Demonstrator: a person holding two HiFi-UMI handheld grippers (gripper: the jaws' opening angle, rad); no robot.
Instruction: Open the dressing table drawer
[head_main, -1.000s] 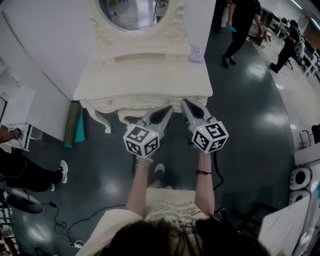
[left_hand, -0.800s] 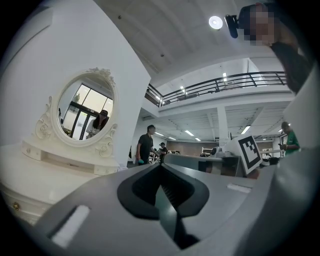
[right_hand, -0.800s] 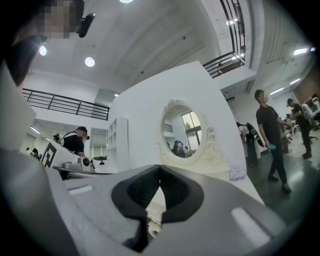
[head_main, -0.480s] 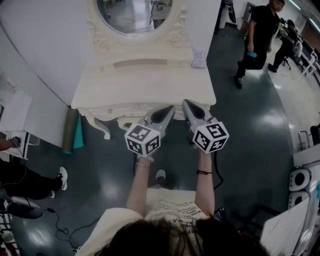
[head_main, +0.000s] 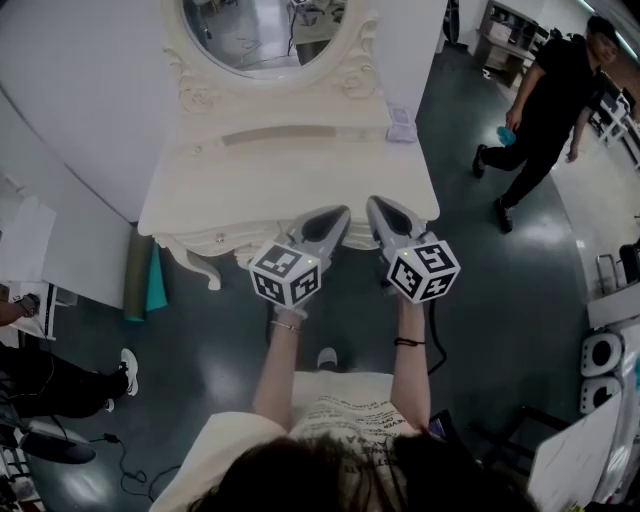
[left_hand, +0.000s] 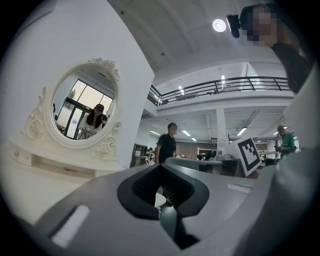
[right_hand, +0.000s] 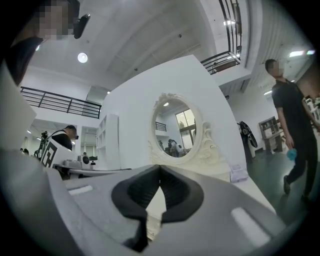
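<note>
Drawer (head_main: 240, 240) sits closed under the table (head_main: 200, 190) top's front lip, mostly hidden. Left gripper (head_main: 338, 213) and right gripper (head_main: 378, 206), both pinched shut on nothing, have come closer and now overlap that edge, so a grab looks near. A roll (head_main: 148, 280) leans at the table's left. A passer-by (head_main: 545, 110) crosses on the right, well apart.

Person in black (head_main: 548, 110): striding over the dark floor (head_main: 500, 300), carrying a blue thing (head_main: 503, 136)
Rolled mats (head_main: 145, 280): sitting against the white wall (head_main: 70, 120), one olive, one teal
Person at left edge (head_main: 40, 365): stretching out a leg, wearing a white shoe (head_main: 129, 370)
Cable (head_main: 125, 455): trailing across the floor
</note>
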